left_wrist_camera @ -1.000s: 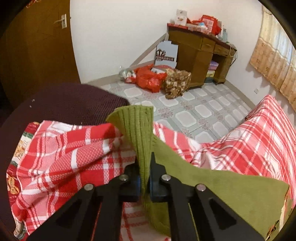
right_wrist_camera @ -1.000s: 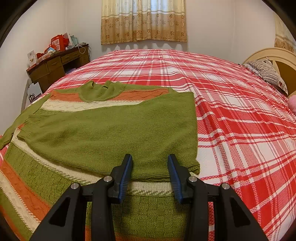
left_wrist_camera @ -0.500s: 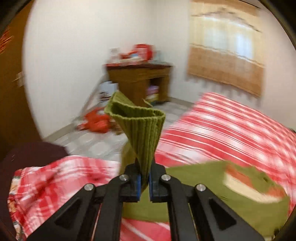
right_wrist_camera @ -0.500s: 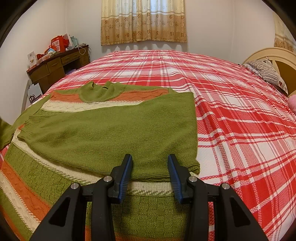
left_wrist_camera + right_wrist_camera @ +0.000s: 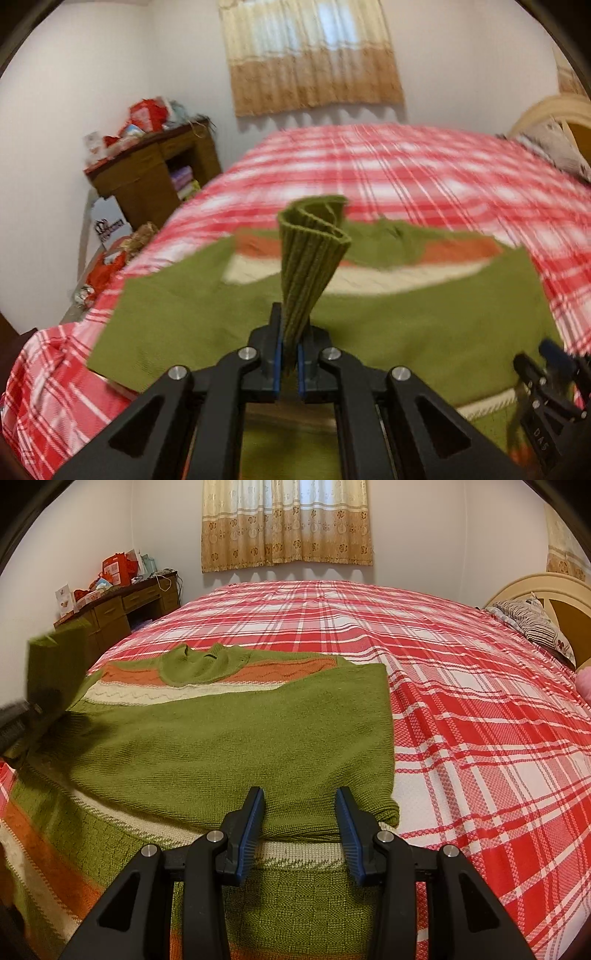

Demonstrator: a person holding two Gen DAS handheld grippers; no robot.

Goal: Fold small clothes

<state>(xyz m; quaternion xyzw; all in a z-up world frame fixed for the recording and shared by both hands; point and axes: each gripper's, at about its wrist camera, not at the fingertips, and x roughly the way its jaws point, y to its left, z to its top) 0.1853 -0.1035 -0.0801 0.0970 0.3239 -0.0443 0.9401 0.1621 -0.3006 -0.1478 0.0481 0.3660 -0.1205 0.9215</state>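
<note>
A green knitted sweater (image 5: pixel 221 738) with orange and cream stripes lies flat on the red plaid bed (image 5: pixel 461 701). One sleeve is folded across its chest. My left gripper (image 5: pixel 290 332) is shut on the ribbed green cuff (image 5: pixel 314 254) of the other sleeve. It holds the cuff upright above the sweater's body (image 5: pixel 207 325). In the right wrist view that lifted sleeve (image 5: pixel 55 664) shows blurred at the left edge. My right gripper (image 5: pixel 300 819) stands open low over the folded sleeve's end, with cloth lying flat beneath its blue pads (image 5: pixel 251 823).
A brown wooden desk (image 5: pixel 110 609) piled with red packets stands by the wall left of the bed. Bags lie on the floor (image 5: pixel 107 273) beside it. A striped pillow (image 5: pixel 535 627) and a cream headboard (image 5: pixel 539 587) are at the far right. Curtains (image 5: pixel 288 520) hang behind.
My left gripper has swung with the cuff from the bed's left edge, where it faced the floor, round over the sweater. The right gripper has not moved.
</note>
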